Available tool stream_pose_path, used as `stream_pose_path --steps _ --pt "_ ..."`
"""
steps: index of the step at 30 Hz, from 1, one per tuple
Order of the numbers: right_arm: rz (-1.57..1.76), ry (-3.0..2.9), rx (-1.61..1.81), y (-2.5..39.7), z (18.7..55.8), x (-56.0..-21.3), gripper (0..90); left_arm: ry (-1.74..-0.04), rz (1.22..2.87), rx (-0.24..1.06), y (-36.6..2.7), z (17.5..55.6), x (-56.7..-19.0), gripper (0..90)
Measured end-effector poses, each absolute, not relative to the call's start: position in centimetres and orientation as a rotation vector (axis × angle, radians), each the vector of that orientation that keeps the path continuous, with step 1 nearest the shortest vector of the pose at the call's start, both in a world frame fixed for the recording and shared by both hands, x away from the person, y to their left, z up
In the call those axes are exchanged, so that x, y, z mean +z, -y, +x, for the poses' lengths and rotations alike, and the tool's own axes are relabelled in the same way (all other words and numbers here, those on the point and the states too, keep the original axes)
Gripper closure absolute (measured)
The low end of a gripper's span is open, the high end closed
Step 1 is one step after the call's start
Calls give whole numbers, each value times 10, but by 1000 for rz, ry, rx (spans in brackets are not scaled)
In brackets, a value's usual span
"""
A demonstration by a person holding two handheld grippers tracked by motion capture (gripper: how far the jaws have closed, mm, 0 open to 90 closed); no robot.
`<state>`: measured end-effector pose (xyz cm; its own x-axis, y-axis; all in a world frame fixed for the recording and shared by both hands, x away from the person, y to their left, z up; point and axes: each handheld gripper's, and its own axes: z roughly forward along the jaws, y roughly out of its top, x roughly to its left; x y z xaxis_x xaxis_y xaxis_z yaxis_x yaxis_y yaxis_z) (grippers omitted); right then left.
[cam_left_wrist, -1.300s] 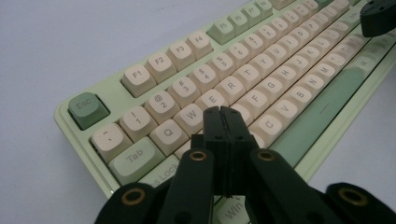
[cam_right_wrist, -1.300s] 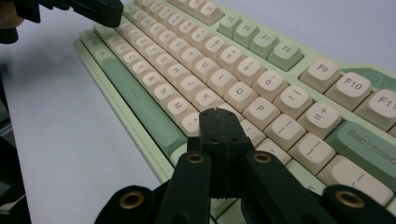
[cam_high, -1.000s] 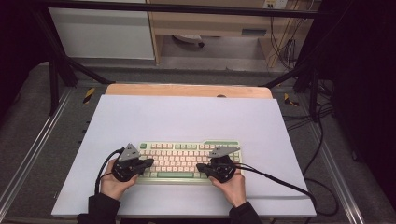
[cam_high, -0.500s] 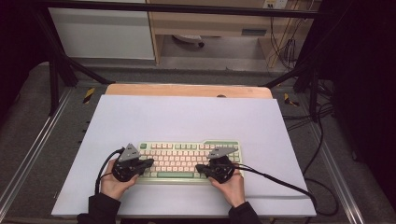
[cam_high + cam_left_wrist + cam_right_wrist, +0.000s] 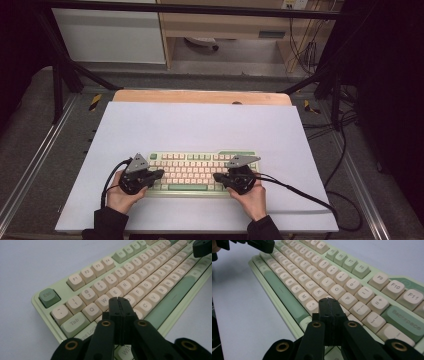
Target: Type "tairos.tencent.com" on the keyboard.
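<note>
My left tool [image 5: 119, 305] closed, empty, tip over the home row near Caps Lock and Tab. My right tool [image 5: 329, 305] closed too, over the keys near L and P. Keyboard [image 5: 200, 172] flat on the desk [image 5: 200, 125], near edge. Barely any shift since a second ago: typing-style poking, ongoing.

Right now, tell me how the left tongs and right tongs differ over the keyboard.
The left tongs sit over the keyboard's Esc end, tips near W and E; the right tongs sit over its Backspace end, tips near L and P. Both are shut, gripping nothing.
</note>
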<state>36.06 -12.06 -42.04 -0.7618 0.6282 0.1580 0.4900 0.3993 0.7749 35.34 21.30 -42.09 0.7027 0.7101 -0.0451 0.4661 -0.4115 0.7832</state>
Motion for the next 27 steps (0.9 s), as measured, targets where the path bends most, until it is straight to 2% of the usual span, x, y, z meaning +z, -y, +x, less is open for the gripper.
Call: stream_pose_path --steps 11,27 --pt "1049 -2475 1316 140 363 -417 900 -886 2087 376 -210 353 -418 897" --pt "1052 -2483 1307 147 362 -417 900 -870 2110 378 -190 357 -414 897"
